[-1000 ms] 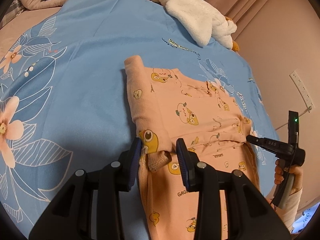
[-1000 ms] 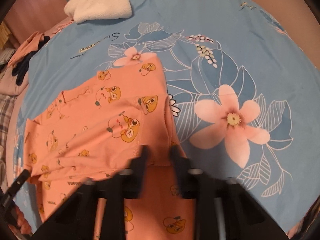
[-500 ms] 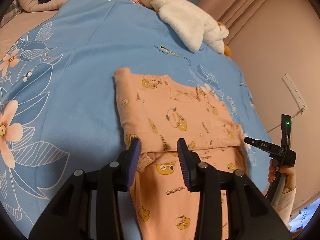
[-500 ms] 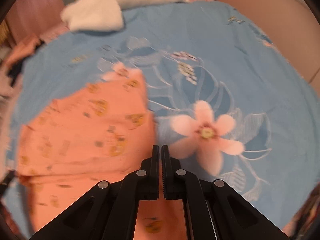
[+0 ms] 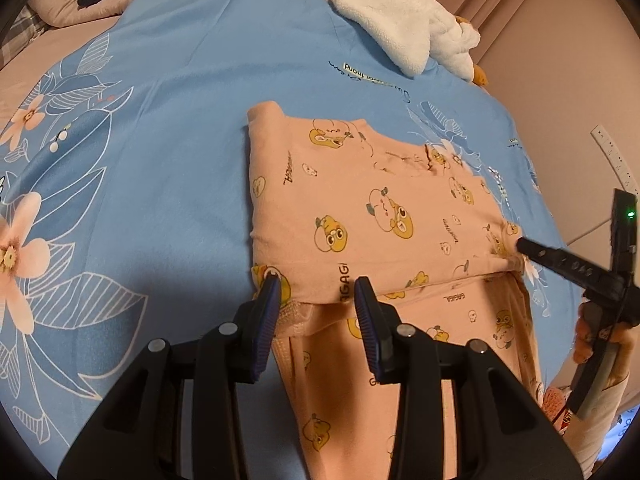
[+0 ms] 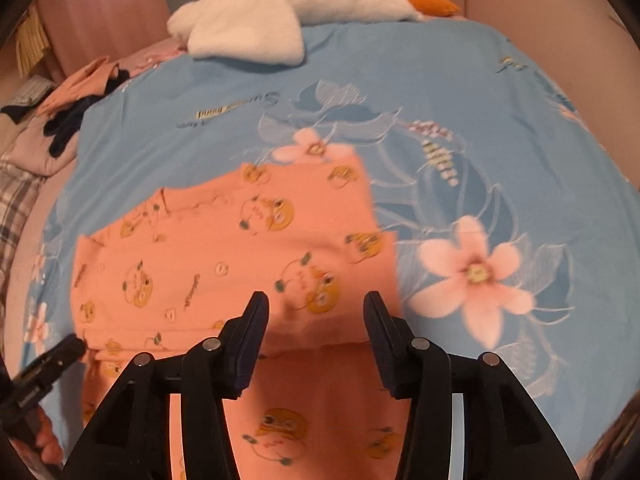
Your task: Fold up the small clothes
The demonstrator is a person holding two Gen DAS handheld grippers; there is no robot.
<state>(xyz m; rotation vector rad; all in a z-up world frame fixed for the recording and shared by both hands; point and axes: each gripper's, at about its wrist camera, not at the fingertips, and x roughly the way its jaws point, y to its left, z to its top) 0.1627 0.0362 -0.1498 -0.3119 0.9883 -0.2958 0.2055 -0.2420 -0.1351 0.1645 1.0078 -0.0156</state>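
Peach cotton garment, soft knit with yellow cartoon print, lies mid-bed on smooth blue floral sheet, top part folded down into flat rectangle with straight lower edge. My left gripper released, jaws parted over near fold corner, pads not pressing cloth. My right gripper jaws have just been opening, now apart above fold edge, nothing pinched. Fluffy white blanket bunched at far edge. Wide bare sheet at both sides of garment.

The peach garment is printed with "GAGAGI" repeated among cartoon faces. The blue bedsheet carries script lettering, too distorted to read with certainty.
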